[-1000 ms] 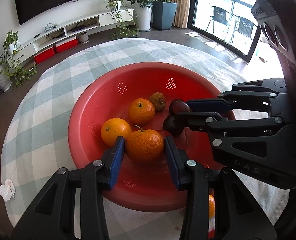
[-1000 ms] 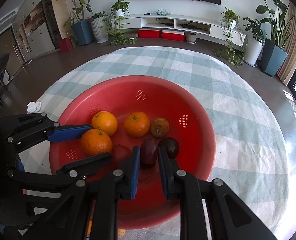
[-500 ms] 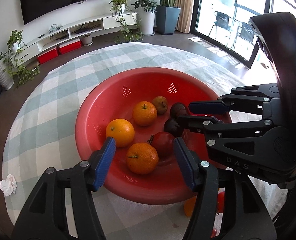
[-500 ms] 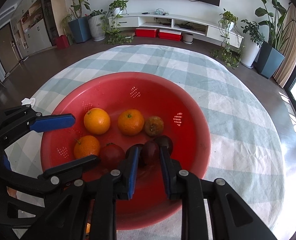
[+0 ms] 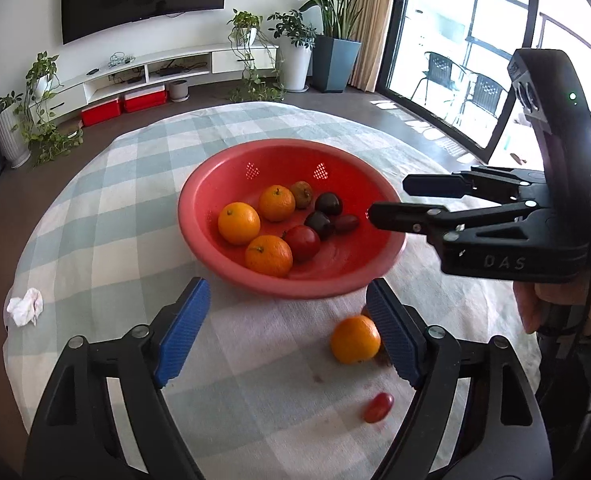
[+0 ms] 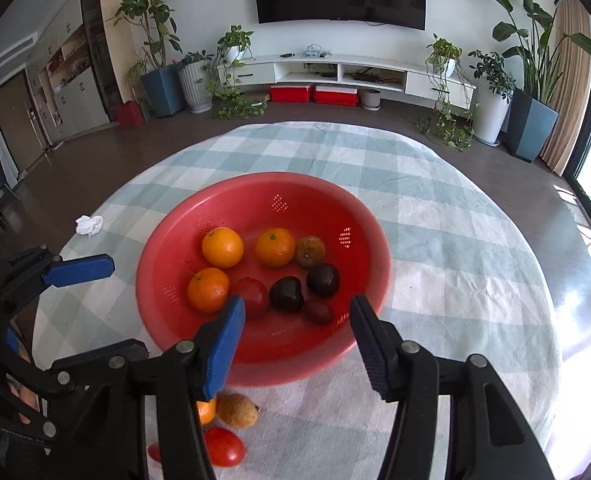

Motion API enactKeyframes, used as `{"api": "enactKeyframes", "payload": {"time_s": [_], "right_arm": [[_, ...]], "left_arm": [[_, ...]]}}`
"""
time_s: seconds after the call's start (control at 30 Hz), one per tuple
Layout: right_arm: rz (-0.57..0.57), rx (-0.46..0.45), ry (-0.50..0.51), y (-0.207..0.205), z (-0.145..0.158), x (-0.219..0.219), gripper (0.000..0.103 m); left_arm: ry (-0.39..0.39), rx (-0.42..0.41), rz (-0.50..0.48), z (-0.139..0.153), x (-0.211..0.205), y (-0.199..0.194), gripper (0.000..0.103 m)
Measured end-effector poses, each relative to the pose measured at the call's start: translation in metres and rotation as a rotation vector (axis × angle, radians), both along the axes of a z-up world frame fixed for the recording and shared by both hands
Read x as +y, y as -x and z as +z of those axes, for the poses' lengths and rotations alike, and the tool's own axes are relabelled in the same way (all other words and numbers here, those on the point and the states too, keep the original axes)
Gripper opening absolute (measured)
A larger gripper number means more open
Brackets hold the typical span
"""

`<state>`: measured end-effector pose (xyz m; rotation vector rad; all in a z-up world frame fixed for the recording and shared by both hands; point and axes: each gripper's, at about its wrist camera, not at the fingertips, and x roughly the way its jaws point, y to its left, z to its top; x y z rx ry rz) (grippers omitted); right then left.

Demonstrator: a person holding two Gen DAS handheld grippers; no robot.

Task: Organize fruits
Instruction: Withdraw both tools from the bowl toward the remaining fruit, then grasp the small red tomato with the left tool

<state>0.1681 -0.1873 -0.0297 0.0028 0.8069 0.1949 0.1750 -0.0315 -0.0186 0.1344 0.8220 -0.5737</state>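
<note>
A red bowl (image 5: 199, 184) on the checked tablecloth holds three oranges (image 5: 239, 223), a red tomato (image 5: 302, 242), dark plums (image 5: 328, 204) and a brownish fruit (image 5: 301, 194). My left gripper (image 5: 287, 286) hovers over the cloth in front of the bowl, jaws opening, nothing gripped. A loose orange (image 5: 354, 339) lies on the cloth by its right finger, with a small red fruit (image 5: 377, 407) nearer. My right gripper (image 6: 297, 303) hangs over the near rim of the bowl (image 6: 255, 184), jaws opening and empty. The left gripper (image 6: 127, 308) shows at the left of the right wrist view.
More loose fruit lies under the right gripper: a brown fruit (image 6: 237, 410), a red tomato (image 6: 223, 446) and a partly hidden orange (image 6: 207, 410). A crumpled tissue (image 5: 25, 306) lies near the table's left edge. A person's hand (image 5: 555, 300) holds the right gripper.
The left gripper let go of an orange and the right gripper of a dark plum; both fruits now lie in the bowl. Both grippers drew back and up, jaws widening.
</note>
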Motion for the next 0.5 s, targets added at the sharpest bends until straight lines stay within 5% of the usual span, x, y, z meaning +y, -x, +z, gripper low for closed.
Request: {"api": "enactKeyframes", "payload": {"time_s": [0.5], "right_arm": [[-0.035, 0.037, -0.134, 0.104, -0.025, -0.012, 0.068]], "left_arm": [[-0.156, 0.017, -0.302, -0.045, -0.024, 0.091, 0.081]]}}
